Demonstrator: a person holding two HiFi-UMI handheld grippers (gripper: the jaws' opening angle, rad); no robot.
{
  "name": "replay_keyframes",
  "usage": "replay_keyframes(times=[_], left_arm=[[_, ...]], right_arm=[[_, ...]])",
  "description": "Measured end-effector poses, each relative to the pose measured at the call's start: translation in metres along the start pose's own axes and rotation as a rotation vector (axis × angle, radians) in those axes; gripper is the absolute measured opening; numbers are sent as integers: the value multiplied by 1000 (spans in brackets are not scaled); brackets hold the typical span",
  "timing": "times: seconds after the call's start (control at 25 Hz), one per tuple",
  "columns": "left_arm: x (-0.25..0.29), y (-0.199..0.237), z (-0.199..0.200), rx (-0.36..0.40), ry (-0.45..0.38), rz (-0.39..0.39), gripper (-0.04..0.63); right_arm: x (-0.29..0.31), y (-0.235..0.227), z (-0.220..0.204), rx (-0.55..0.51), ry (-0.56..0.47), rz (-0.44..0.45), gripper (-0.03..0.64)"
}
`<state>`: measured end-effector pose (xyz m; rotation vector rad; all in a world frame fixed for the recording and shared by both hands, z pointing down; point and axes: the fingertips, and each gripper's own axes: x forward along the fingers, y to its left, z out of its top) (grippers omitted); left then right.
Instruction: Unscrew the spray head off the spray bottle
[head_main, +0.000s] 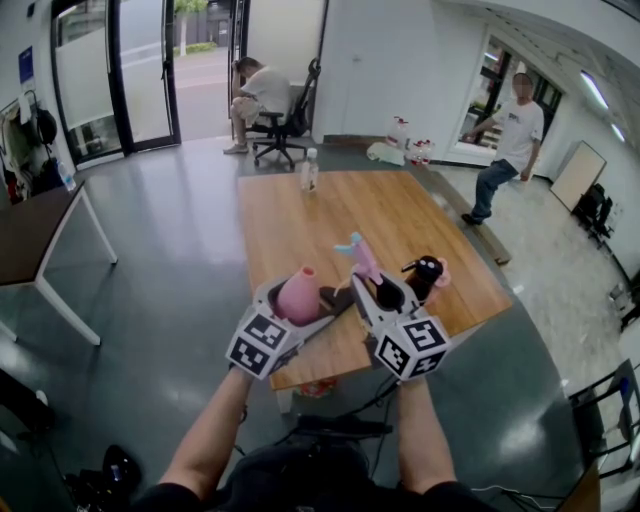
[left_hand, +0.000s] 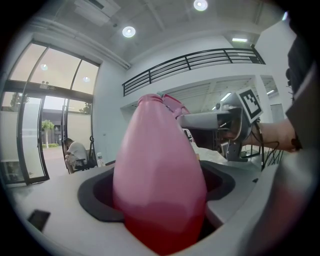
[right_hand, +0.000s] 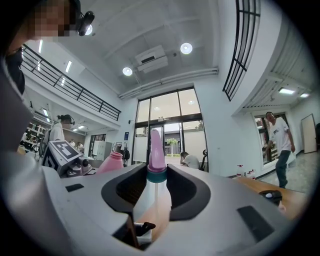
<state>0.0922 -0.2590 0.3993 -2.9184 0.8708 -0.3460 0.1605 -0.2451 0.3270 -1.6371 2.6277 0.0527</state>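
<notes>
My left gripper (head_main: 292, 308) is shut on the pink spray bottle (head_main: 298, 295), which fills the left gripper view (left_hand: 159, 185) with its open neck pointing away. My right gripper (head_main: 383, 291) is shut on the spray head (head_main: 361, 257), pink with a teal trigger. In the right gripper view the spray head (right_hand: 156, 152) stands upright between the pads, clamped at its teal collar, and its clear dip tube hangs free below. It is apart from the bottle (right_hand: 110, 163), which shows to the left. Both are held above the near edge of the wooden table (head_main: 400, 215).
A black and pink object (head_main: 426, 275) stands on the table just right of my right gripper. A clear water bottle (head_main: 309, 171) stands at the far edge. A person sits on an office chair (head_main: 262, 100) beyond; another stands at the right (head_main: 510, 140). A dark table (head_main: 30, 235) is at left.
</notes>
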Motion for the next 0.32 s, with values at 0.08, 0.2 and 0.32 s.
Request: replay_keyframes(times=[0.08,0.2,0.32], left_arm=[[0,0,-1,1,0,-2,437],[-1,0,-2,5,1,-4,437],[0,-1,-2,6,1,-7,437]], right_arm=[[0,1,1,-2,-2,0,130],[1,2,2,-6,-5,1,130],[1,3,3,-9,-8,4,130]])
